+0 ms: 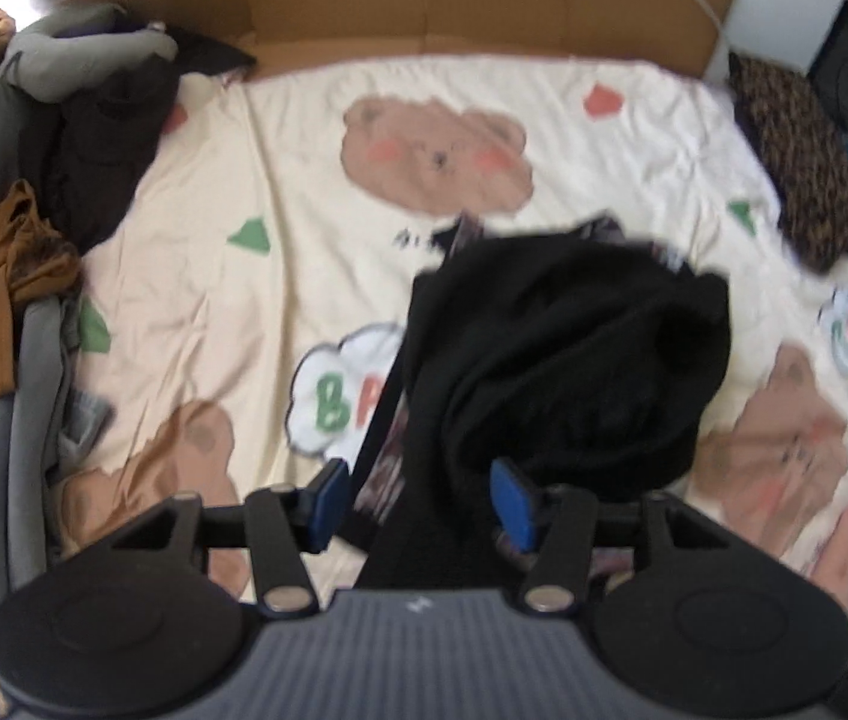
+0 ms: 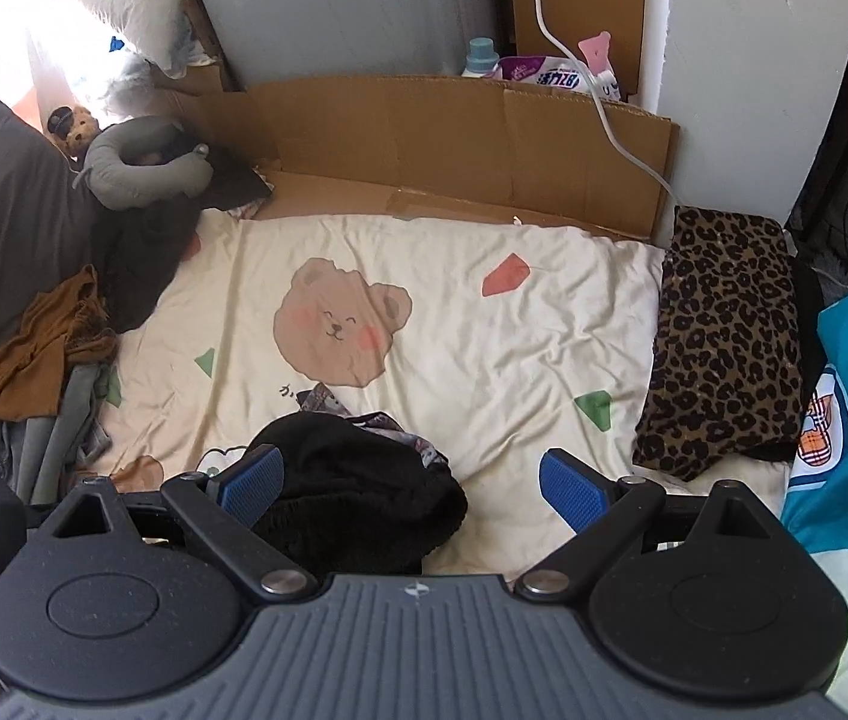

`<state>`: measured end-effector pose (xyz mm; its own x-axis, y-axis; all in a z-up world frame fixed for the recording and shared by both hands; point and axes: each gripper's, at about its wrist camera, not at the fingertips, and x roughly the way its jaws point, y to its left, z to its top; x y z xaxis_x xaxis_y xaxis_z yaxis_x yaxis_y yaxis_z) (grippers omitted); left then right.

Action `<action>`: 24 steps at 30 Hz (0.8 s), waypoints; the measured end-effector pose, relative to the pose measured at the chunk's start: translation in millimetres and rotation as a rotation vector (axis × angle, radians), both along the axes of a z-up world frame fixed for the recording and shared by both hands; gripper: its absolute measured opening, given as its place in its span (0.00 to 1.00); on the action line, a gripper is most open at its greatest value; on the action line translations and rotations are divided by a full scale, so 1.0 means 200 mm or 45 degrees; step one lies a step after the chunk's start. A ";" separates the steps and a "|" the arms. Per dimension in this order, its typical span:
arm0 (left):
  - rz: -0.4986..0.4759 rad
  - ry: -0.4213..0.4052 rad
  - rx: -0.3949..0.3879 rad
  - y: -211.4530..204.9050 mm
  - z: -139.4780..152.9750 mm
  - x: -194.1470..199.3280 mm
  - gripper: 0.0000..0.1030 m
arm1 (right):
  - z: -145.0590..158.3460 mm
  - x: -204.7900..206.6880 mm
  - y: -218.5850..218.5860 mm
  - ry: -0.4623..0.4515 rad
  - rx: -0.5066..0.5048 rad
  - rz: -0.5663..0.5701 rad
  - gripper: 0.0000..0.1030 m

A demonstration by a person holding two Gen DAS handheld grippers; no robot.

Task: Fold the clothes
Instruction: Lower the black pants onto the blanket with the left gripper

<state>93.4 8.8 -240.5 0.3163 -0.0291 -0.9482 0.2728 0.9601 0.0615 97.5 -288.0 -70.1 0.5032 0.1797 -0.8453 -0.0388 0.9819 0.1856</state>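
A black garment point(image 2: 357, 498) lies bunched, unfolded, on the bed point(image 2: 484, 348); left gripper point(image 1: 420, 504) and right gripper point(image 2: 411, 483) are held open, gripping nothing.

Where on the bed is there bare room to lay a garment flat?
Free: the cream sheet between the black garment, the cardboard and the folded leopard cloth. Crowded: the left edge, with the brown top and grey clothes.

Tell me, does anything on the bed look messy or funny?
Yes. The black garment lies bunched in a lump on the bear sheet, not flat or folded. At the sheet's left edge, brown and grey clothes sit in a tangled heap.
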 end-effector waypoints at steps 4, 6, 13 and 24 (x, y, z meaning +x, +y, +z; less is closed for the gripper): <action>0.013 0.069 -0.024 0.02 -0.10 -0.03 0.54 | -0.01 -0.01 0.00 0.005 0.003 0.005 0.92; 0.017 0.108 -0.030 0.01 -0.16 -0.04 0.54 | -0.02 0.00 0.00 0.011 -0.001 0.002 0.92; 0.063 0.122 -0.060 0.00 -0.38 -0.06 0.54 | -0.04 0.00 0.01 0.034 0.004 0.008 0.92; 0.066 0.078 -0.250 0.02 -0.52 -0.03 0.43 | -0.09 0.01 0.04 0.075 0.011 0.032 0.92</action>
